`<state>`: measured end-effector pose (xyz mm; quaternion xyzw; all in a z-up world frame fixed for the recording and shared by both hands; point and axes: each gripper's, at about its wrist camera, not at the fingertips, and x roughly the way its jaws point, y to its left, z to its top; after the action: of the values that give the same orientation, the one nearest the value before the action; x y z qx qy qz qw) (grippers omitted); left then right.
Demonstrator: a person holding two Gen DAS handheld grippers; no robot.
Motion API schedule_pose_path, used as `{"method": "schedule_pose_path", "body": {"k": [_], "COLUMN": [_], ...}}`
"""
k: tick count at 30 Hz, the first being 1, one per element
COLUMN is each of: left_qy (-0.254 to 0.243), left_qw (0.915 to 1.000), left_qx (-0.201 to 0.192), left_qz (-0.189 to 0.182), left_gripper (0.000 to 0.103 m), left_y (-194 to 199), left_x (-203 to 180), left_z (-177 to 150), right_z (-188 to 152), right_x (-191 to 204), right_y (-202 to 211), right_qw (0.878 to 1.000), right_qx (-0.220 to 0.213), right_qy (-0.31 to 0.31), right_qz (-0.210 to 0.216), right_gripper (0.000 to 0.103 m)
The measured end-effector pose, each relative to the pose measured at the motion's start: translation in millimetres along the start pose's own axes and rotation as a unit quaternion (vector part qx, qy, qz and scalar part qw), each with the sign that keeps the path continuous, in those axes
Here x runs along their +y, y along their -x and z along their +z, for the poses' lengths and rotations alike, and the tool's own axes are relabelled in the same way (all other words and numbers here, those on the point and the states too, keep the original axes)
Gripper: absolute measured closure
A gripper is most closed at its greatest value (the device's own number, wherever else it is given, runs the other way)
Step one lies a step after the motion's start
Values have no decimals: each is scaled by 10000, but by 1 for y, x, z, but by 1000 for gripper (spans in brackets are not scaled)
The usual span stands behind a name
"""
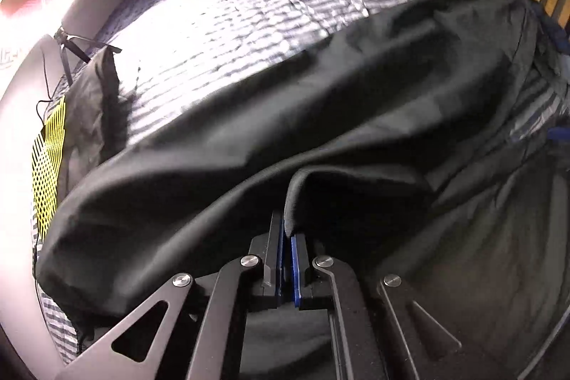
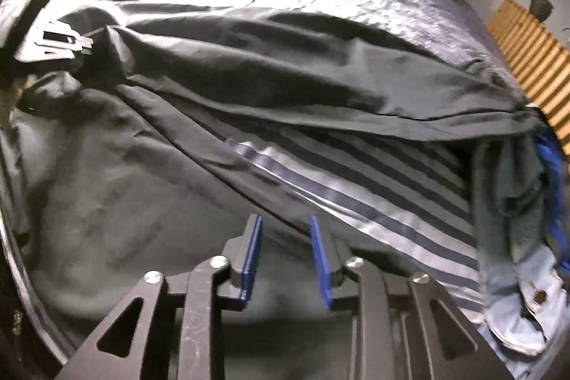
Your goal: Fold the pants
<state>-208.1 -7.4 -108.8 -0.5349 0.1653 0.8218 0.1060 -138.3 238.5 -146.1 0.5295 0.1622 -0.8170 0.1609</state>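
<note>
bed (image 1: 249,6) with quilted blue cover, left gripper (image 1: 288,237) pinching black pants (image 1: 320,130), right gripper (image 2: 285,237) open, empty

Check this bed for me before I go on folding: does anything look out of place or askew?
The black pants lie rumpled and slanted across the striped sheet, one edge pinched in the left tongs. A light denim garment is bunched at the bed's right edge.

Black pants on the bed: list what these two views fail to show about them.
- Left wrist view: the black fabric pants run past the lower and right edges, so their full outline is cut off.
- Right wrist view: motion blur smears the folds; waistband and leg ends cannot be told apart.
- Right wrist view: the grey striped cloth lies partly under them, its extent hidden.
</note>
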Motion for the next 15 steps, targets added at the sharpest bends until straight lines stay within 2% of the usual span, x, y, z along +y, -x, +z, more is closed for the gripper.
{"method": "schedule_pose_path", "body": {"k": [4, 5, 6, 7, 10, 11, 13, 15], "left_qy": [36, 52, 77, 97, 189, 226, 199, 70], "left_qw": [9999, 9999, 9999, 9998, 9997, 9997, 9990, 9991], "left_qx": [-80, -86, -97, -115, -141, -132, -41, -28], "left_qz": [64, 69, 79, 87, 65, -12, -387, -428], "left_gripper": [100, 100, 100, 100, 100, 100, 97, 91], "left_y": [9, 10, 10, 11, 10, 10, 11, 17], "left_x": [8, 12, 14, 16, 23, 24, 25, 25], "left_z": [6, 8, 10, 12, 20, 21, 23, 20], "right_z": [10, 12, 14, 16, 24, 30, 38, 42], "right_x": [4, 3, 2, 2, 0, -7, -18, -24], "right_y": [-25, -26, -26, -26, -22, -20, -20, -20], "right_qw": [9999, 10000, 10000, 10000, 9999, 9997, 9984, 9994], "right_qx": [118, 55, 56, 73, -9, -82, -182, -81], "right_qy": [55, 25, 23, 41, 79, -76, -278, -184], "right_qz": [-49, 11, 57, 35, -138, -217, -447, -267], "right_gripper": [77, 83, 99, 103, 103, 103, 103, 103]}}
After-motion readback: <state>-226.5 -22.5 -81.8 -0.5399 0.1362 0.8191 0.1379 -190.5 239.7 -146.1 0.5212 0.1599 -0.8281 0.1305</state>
